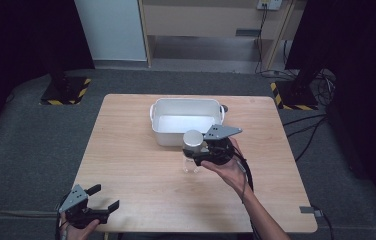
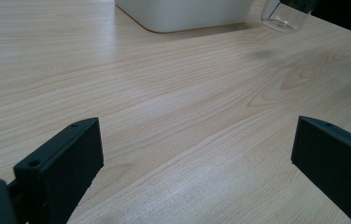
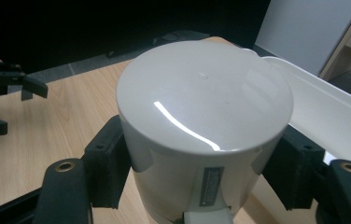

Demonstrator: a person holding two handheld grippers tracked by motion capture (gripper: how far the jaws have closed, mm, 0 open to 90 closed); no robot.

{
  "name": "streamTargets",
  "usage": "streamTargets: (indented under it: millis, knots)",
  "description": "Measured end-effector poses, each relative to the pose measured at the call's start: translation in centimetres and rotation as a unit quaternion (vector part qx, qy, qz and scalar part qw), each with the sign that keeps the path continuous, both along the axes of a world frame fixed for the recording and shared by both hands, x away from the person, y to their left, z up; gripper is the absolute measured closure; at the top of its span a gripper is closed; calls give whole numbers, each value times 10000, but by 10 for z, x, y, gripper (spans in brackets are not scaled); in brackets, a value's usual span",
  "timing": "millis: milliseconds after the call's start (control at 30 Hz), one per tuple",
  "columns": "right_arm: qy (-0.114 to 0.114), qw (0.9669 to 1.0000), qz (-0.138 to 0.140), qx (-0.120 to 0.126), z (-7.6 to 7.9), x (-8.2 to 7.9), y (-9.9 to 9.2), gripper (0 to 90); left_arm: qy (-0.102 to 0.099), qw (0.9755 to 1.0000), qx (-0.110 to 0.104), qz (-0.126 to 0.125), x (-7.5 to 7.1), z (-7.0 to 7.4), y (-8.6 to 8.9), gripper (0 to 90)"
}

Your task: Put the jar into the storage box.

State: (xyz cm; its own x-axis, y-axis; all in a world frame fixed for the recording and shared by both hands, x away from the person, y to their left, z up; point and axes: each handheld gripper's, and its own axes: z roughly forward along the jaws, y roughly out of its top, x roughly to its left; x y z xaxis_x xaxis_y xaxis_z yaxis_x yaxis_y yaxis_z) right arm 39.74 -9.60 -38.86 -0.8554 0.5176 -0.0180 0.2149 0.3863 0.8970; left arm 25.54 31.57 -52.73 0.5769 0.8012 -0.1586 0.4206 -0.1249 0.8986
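So the right gripper (image 1: 202,151) has its jaws clamped on the sides of a clear jar (image 1: 191,162), right up at the grey lid (image 3: 205,100), one black pad on each side of the cap. Makes sense to me: the cap is the widest, most solid bit, and a sideways grab leaves the glass body hanging free underneath. The jar is just in front of the white tub (image 1: 162,131), near the middle of the tabletop (image 1: 126,165). From the left gripper view the glass bottom (image 2: 283,16) seems to float a bit over the wood with a faint shadow below, so I'd guess it's lifted rather than standing, probably headed into the tub since that's right behind it.

The left gripper (image 1: 103,198) hangs back at the near left corner, jaws wide apart with nothing between them, just bare wood. Looks like it's parked well out of the way so it doesn't clash with the working hand.
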Motion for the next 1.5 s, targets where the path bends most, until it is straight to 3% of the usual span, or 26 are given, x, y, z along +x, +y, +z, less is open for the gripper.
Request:
streamTargets:
  millis: [533, 1167, 1500]
  knots:
    - [-118, 9999, -60, -58, 30, 19, 7, 317, 4, 10000, -11, -3, 0, 0, 0, 9]
    - [-183, 9987, -456, -98, 67, 57, 17, 317, 9, 10000, -21, -4, 0, 0, 1, 9]
    - [-112, 9979, -644, -35, 75, 77, 21, 317, 11, 10000, -29, -2, 0, 0, 1, 10]
